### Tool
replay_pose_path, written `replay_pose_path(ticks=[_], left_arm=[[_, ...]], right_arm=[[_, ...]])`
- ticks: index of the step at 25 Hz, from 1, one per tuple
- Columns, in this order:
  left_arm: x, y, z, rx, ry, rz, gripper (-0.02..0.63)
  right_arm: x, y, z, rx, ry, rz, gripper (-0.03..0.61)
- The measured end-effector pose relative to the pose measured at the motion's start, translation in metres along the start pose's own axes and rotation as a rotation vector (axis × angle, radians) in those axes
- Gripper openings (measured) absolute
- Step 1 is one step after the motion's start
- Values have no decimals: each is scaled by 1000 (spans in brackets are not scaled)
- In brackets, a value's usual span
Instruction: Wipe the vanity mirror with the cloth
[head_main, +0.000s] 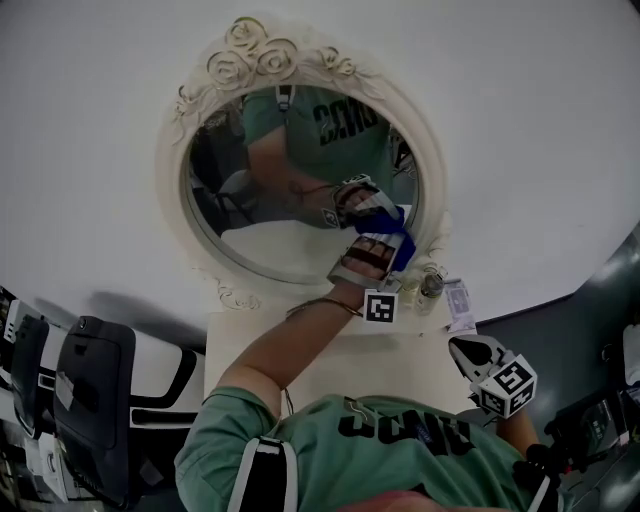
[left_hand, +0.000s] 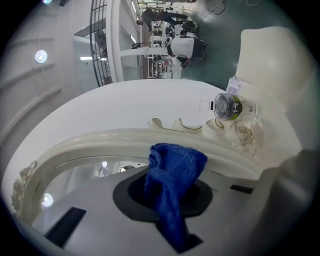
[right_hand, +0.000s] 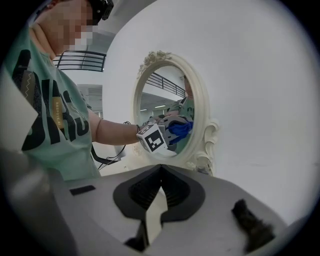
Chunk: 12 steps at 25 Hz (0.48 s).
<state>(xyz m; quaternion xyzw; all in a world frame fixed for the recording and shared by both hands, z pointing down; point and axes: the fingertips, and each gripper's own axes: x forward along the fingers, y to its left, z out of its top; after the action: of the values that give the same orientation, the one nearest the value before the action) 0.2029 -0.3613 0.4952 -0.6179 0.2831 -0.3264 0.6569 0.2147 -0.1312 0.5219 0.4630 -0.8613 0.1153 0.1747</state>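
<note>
An oval vanity mirror (head_main: 290, 230) in an ornate cream frame (head_main: 250, 55) stands against a white wall. My left gripper (head_main: 385, 242) is shut on a blue cloth (head_main: 402, 240) and holds it against the glass at the lower right, close to the frame. In the left gripper view the cloth (left_hand: 172, 172) bunches up between the jaws, just short of the frame's rim (left_hand: 100, 140). My right gripper (head_main: 470, 350) hangs low at the right, away from the mirror, shut and holding nothing. In the right gripper view it (right_hand: 160, 172) points toward the mirror (right_hand: 165, 95) and the cloth (right_hand: 180, 128).
The mirror stands on a cream vanity top (head_main: 310, 345). Small bottles (head_main: 430, 287) and a small packet (head_main: 458, 302) sit at the frame's right foot; one bottle (left_hand: 227, 106) lies beyond the frame. Black-and-white equipment (head_main: 90, 400) stands at the left.
</note>
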Motion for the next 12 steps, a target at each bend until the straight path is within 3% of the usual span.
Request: replay_pose_path(ticks=[5,12], left_arm=[[-55,3,-85,-25,104,-13,58],[-158,-27,-261,1,391,-83,58]], right_arm=[[32,32,29,-74,6,84,11],[98,92,61,-166,10,243,11]])
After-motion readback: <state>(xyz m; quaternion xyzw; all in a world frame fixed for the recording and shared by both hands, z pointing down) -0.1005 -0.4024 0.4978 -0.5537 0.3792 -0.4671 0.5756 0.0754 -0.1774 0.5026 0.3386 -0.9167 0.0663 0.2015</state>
